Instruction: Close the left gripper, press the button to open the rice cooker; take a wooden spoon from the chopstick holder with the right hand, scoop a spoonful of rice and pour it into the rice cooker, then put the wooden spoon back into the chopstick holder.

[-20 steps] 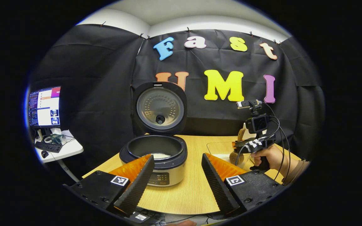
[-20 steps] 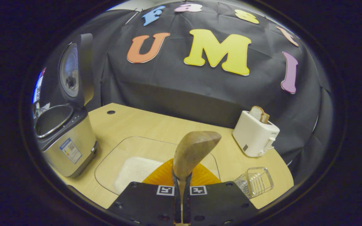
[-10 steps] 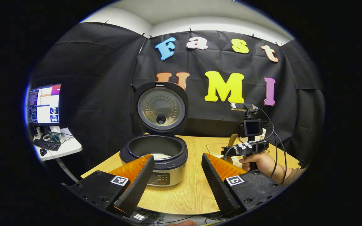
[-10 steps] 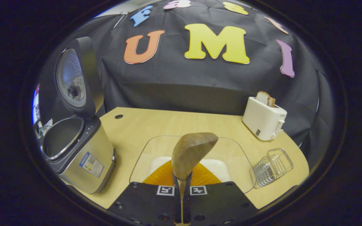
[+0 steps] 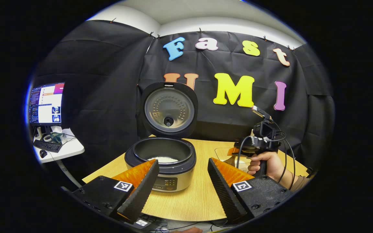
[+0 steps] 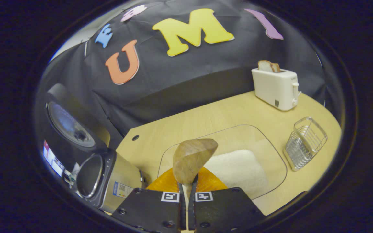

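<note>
Clamping the wooden spoon (image 6: 191, 157) bowl-forward, the right gripper (image 6: 186, 194) hangs above the rice (image 6: 236, 171) — tray just ahead-right; left gripper (image 5: 181, 181) gapes empty.

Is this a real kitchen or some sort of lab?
Probably a mock kitchen in a recording booth: a rice cooker and toaster sit on one table, with a computer monitor beside it.

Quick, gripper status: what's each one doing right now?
Left gripper: open, holding nothing, fingers spread in front of the rice cooker.
Right gripper: closed on the wooden spoon, above the tray of rice.
</note>
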A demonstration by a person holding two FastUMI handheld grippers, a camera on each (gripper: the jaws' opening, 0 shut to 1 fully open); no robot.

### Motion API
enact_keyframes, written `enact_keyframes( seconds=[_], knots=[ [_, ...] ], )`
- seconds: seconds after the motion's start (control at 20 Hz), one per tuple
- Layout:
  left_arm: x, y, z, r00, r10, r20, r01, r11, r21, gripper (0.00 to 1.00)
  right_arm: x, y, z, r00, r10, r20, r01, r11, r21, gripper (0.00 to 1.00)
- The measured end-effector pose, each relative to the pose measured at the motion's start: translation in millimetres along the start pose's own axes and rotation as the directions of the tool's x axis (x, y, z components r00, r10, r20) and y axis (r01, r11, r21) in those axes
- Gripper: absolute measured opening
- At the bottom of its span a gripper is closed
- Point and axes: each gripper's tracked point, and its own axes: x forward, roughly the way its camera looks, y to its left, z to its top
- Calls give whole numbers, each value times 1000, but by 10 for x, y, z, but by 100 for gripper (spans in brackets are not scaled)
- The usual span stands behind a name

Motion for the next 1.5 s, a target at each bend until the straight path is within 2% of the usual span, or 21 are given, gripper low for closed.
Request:
enact_keyframes(
  seconds=[0.15, 0.3, 0.4, 0.65, 0.85, 1.05, 1.2, 1.25, 1.35, 1.5],
  knots=[
    [13, 16, -19, 1000, 3, -5, -3, 1000, -9, 96, 35, -47, 14, 993, 104, -49, -93, 978, 189, 3],
    [27, 29, -40, 1000, 6, -12, -7, 1000, -11, 96, 98, -116, -13, 978, 192, -80, -151, 921, 358, 3],
    [32, 17, -53, 1000, 8, -17, -8, 1000, -6, 96, 90, -160, 11, 972, 224, -75, -172, 887, 429, 3],
    [39, 19, -51, 1000, 12, -16, -12, 1000, -6, 96, -44, -235, 188, 962, 274, -15, -224, 817, 531, 3],
    [31, 10, -52, 1000, 12, -17, -12, 1000, -1, 96, -213, -423, 406, 963, 257, 76, -250, 757, 603, 3],
    [34, -22, -42, 1000, 7, -16, -7, 1000, 1, 96, -346, -661, 623, 954, 250, 168, -294, 654, 697, 3],
    [26, -23, -37, 1000, 6, -13, -6, 1000, 4, 96, -419, -728, 673, 942, 280, 186, -317, 559, 766, 3],
    [19, -24, -37, 1000, 5, -12, -5, 1000, 5, 96, -434, -713, 671, 940, 290, 182, -317, 538, 781, 3],
    [12, -20, -32, 1000, 7, -12, -7, 1000, 8, 96, -481, -680, 671, 937, 303, 175, -316, 519, 794, 3],
    [1, -31, -31, 1000, 9, -13, -9, 1000, 3, 96, -569, -517, 697, 932, 318, 172, -323, 519, 792, 3]
  ],
)
